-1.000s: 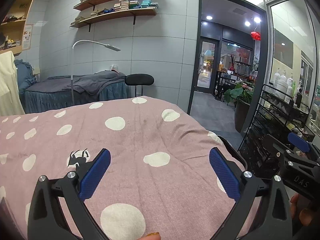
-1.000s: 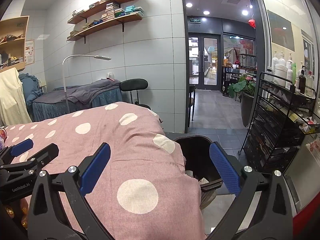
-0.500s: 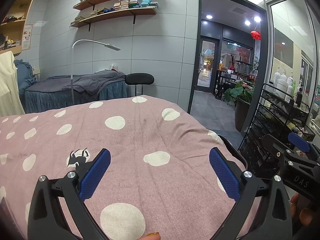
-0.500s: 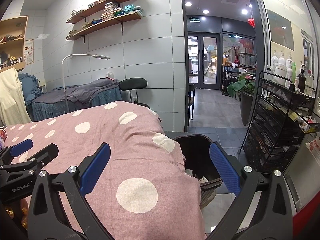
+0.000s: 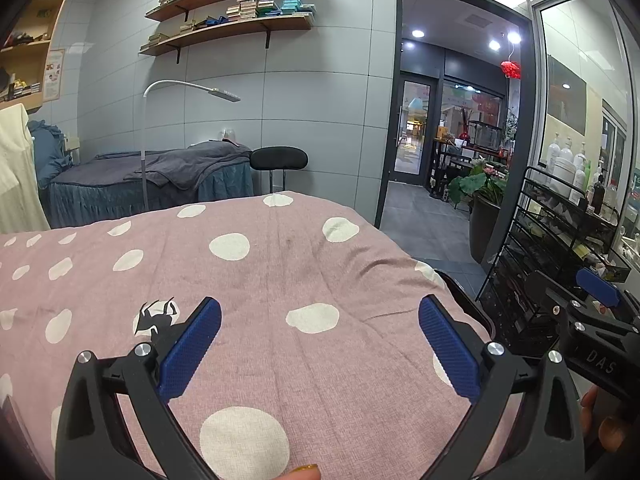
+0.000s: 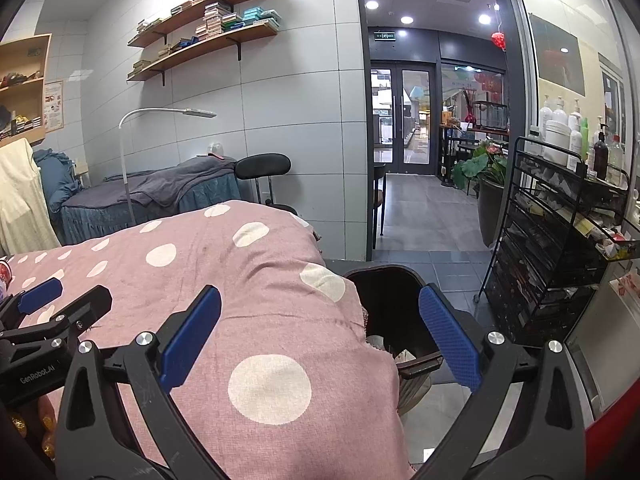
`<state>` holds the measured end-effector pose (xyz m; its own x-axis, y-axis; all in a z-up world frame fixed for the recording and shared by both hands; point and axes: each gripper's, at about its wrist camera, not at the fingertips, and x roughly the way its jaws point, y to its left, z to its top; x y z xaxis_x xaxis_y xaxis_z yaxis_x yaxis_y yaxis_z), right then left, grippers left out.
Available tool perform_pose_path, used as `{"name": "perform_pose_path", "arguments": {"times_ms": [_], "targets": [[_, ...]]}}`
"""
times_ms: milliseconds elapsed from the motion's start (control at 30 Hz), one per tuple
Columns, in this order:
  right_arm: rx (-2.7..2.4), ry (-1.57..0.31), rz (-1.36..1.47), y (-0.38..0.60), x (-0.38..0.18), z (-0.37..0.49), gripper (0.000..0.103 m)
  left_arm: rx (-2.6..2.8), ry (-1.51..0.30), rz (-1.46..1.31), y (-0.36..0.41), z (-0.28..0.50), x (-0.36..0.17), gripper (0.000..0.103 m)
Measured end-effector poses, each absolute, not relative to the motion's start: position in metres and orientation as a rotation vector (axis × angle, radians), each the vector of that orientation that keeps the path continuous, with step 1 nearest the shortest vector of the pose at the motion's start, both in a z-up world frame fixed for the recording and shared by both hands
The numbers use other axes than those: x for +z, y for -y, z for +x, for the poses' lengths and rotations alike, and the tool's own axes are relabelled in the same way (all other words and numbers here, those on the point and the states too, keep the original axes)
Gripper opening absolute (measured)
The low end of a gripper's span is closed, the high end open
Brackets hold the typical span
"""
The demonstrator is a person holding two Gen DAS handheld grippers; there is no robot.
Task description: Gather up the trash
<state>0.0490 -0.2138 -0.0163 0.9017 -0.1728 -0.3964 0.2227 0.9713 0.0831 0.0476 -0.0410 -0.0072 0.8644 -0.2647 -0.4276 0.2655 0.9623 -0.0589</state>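
My left gripper (image 5: 320,344) is open and empty above a pink bed cover with white dots (image 5: 260,272). My right gripper (image 6: 320,344) is open and empty over the bed's right edge. A dark trash bin (image 6: 394,300) stands on the floor beside the bed, under the right gripper, with crumpled paper (image 6: 404,356) inside. Its rim also shows in the left wrist view (image 5: 468,300). A small black-and-white scrap (image 5: 154,314) lies on the cover just beyond the left finger. Each gripper shows at the edge of the other's view: the right one (image 5: 592,300), the left one (image 6: 44,312).
A black wire rack (image 6: 560,240) with bottles stands at the right. An open doorway (image 6: 400,140) leads to a corridor with a potted plant (image 6: 484,172). A second bed in grey (image 5: 160,176), a floor lamp (image 5: 180,92), a black stool (image 5: 279,160) and wall shelves (image 5: 228,24) are behind.
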Motion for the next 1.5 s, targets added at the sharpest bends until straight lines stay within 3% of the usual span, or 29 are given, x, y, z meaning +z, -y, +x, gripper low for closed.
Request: {"name": "perform_pose_path", "arguments": {"times_ms": [1500], "targets": [[-0.209, -0.405, 0.135, 0.2173, -0.0187, 0.0493, 0.098, -0.284, -0.455, -0.001, 0.0396, 0.0504, -0.0104, 0.097]]}}
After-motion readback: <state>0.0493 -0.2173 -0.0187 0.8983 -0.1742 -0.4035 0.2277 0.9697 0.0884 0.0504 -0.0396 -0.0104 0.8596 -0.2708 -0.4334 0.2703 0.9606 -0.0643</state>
